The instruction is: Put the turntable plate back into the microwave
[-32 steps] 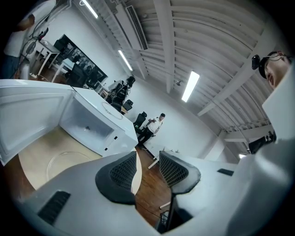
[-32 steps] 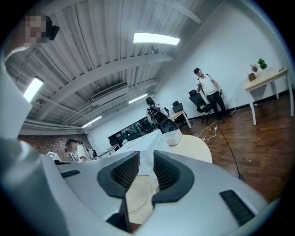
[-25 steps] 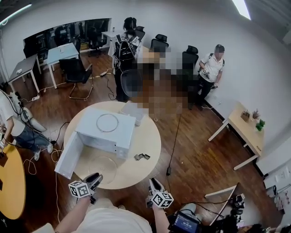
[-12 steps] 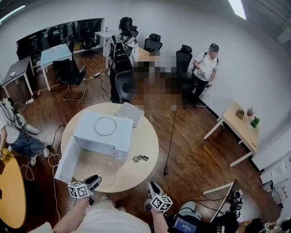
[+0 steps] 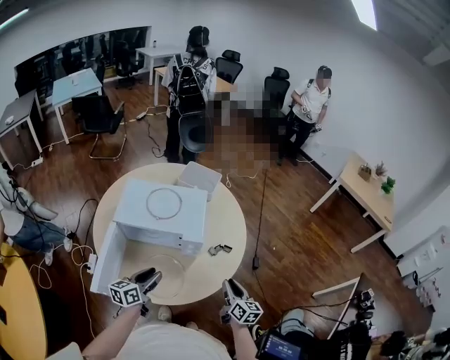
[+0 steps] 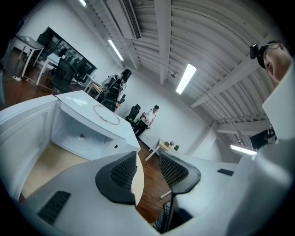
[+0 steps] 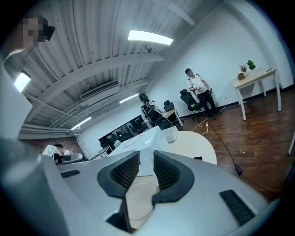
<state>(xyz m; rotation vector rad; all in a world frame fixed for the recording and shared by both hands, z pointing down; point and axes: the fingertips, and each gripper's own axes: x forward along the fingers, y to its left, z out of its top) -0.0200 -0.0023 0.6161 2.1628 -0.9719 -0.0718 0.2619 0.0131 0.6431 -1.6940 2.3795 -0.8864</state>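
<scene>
Floored in dark wood (image 5: 302, 239), walled in white (image 5: 408, 105), lit by 1 ceiling strip (image 5: 365, 13). Furnished with round pale table (image 5: 228, 218), black office chairs (image 5: 277, 88), small desk (image 5: 365, 193) at right.

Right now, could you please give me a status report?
Left claw and right claw open, empty. Plate on table before microwave, door open. Nothing blocking the opening.
</scene>
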